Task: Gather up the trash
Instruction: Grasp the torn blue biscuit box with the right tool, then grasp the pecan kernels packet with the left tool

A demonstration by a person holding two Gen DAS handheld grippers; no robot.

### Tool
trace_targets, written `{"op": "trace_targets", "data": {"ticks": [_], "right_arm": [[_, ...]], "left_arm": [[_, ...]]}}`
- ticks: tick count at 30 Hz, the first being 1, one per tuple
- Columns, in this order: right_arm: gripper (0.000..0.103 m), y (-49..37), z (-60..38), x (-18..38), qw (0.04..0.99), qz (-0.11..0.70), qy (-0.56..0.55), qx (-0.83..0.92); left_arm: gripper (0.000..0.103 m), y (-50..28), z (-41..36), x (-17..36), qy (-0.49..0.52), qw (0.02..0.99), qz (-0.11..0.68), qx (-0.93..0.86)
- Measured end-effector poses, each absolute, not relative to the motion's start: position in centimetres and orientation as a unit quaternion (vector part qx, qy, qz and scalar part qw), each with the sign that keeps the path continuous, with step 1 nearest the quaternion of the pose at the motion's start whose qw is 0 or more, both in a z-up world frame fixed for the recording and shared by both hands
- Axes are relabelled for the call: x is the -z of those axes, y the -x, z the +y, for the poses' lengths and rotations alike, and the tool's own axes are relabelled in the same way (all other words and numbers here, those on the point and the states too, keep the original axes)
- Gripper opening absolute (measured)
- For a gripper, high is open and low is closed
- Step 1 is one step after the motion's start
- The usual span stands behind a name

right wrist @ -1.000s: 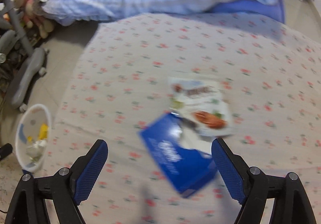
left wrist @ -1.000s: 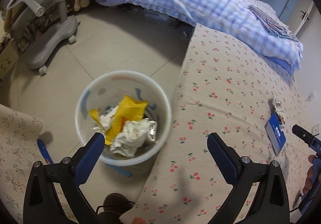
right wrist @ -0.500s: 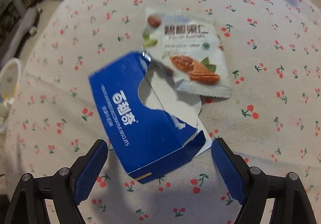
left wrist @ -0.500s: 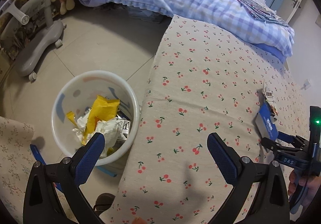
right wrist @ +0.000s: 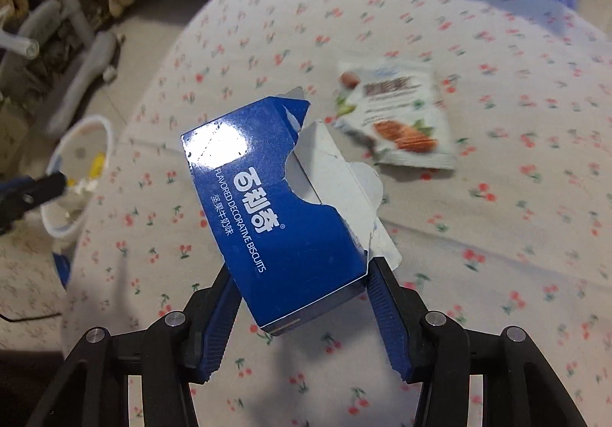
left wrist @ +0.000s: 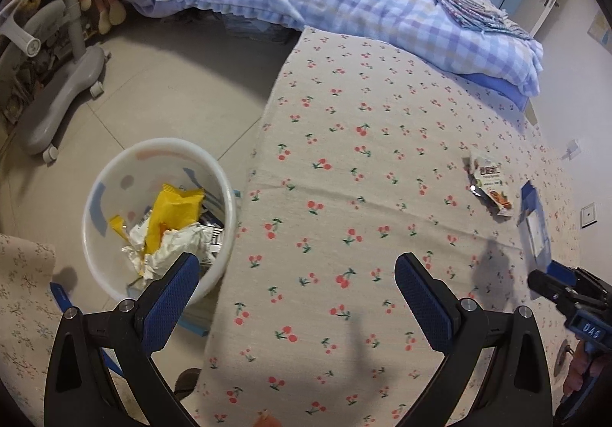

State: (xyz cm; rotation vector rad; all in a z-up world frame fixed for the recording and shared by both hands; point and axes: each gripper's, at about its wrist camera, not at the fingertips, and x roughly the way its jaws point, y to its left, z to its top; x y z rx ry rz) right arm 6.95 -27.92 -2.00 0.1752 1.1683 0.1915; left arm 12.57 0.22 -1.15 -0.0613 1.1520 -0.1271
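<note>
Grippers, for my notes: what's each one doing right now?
Left gripper: open, empty.
Right gripper: jaws just closed, gripping the blue biscuit box.

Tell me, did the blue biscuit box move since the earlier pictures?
Yes. The blue biscuit box has lifted at its far end, away from the nut packet still flat on the cherry cloth. The right gripper has just been closing on it.
</note>
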Motion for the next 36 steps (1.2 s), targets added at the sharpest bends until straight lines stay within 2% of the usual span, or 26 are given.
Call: {"op": "trace_targets", "data": {"ticks": [10,18,26,36], "right_arm": [[0.058,-3.8,-37.6,-0.4,0.851,0.495,-0.173,0.024],[0.058,-3.0,-41.7,0.5,0.843,0.502,-0.173,0.087],[0.058,-2.5,-44.2,1.4,0.837,0.505,-0.191,0.093],[0.058,-2.7,-47.4,2.7,0.824,0.513,-0.216,0.109]], "left_arm": [[0.103,-12.5,-6.3,2.0,0.015,0.826,0.555,0.099],[0.103,-13.6,-14.3,3.6,-0.033,0.823,0.548,0.144],[0.102,-15.2,-19.2,4.4,-0.001,0.825,0.544,0.154],[0.102,-17.7,-21.5,6.5,0.034,0.827,0.544,0.136]]}}
